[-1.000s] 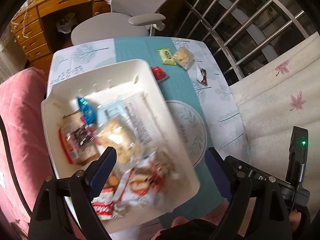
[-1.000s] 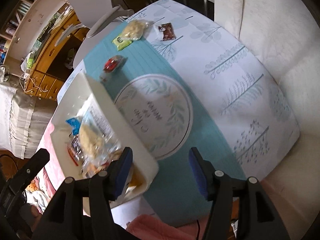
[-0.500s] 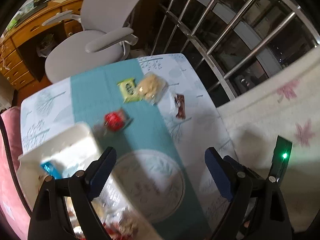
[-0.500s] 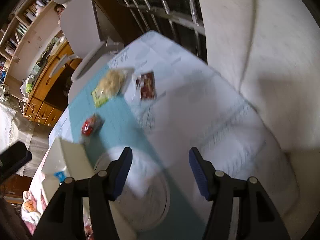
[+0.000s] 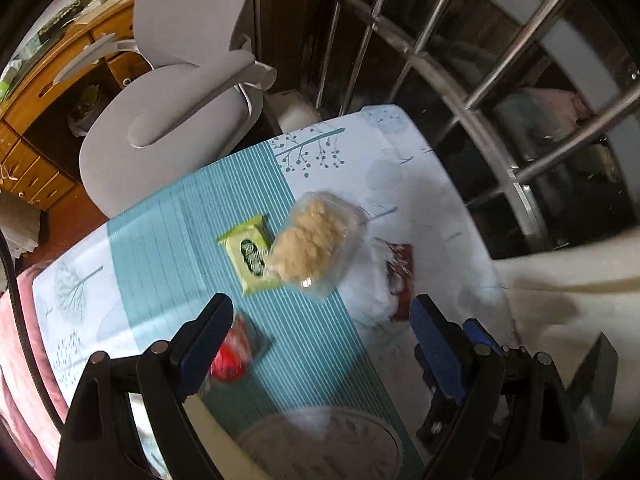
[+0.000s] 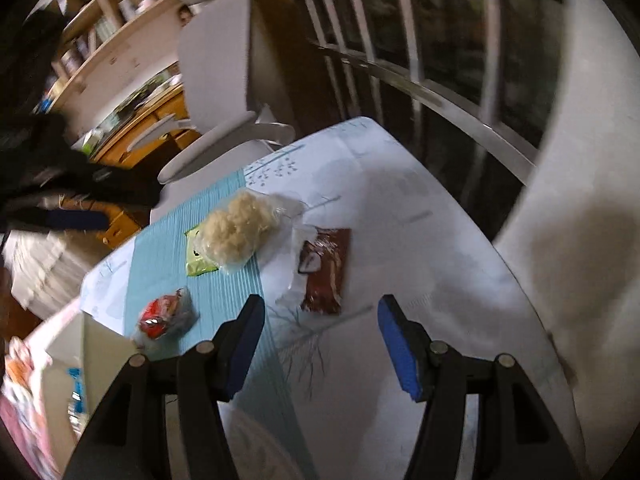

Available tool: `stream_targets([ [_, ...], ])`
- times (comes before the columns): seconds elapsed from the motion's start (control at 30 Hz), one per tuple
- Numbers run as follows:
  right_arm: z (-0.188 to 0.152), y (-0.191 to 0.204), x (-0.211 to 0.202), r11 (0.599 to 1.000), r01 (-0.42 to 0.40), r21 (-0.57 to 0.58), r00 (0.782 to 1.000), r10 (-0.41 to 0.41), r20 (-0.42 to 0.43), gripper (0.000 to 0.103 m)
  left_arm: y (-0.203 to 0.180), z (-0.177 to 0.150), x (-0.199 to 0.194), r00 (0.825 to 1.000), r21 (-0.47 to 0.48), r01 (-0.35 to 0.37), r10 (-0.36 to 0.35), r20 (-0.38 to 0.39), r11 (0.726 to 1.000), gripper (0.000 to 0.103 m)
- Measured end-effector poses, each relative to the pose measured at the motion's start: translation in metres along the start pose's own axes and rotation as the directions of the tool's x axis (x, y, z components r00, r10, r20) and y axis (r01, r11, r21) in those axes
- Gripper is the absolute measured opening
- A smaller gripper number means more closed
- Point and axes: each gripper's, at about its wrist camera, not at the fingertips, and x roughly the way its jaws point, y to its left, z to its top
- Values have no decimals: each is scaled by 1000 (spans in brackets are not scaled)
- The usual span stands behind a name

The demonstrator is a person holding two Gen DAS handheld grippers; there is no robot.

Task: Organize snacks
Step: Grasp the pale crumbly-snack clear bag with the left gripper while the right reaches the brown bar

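Several loose snacks lie on the table's far end: a clear bag of pale puffed cakes [image 5: 312,246] [image 6: 236,232], a green packet [image 5: 250,254] [image 6: 198,260] partly under it, a brown chocolate packet [image 5: 402,276] [image 6: 326,270] and a red packet [image 5: 230,354] [image 6: 162,314]. My left gripper [image 5: 320,340] hangs open above the table, the red packet beside its left finger. My right gripper [image 6: 320,344] is open too, just short of the brown packet. The white bin [image 6: 76,360] with sorted snacks shows at the lower left of the right wrist view.
A teal and white patterned cloth [image 5: 168,240] covers the table. A grey office chair [image 5: 180,92] stands behind it, with a wooden desk [image 5: 52,92] at the left and a metal window grille [image 5: 500,80] at the back right. A cream cushion [image 6: 580,220] borders the table's right side.
Both grippers have swept away from the white bin toward the table's far end and come lower. The loose snacks now look much larger and nearer; the bin has slid almost out of view.
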Motion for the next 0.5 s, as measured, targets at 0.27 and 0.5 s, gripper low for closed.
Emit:
stream_targets([
  [0.27, -10, 18, 40, 989, 30, -142, 997, -20, 68, 59, -5, 12, 55, 995, 63, -91, 94, -36, 994, 89],
  [0.5, -15, 21, 62, 976, 79, -204, 995, -64, 80, 59, -13, 11, 80, 993, 100, -112, 116, -32, 989, 89],
])
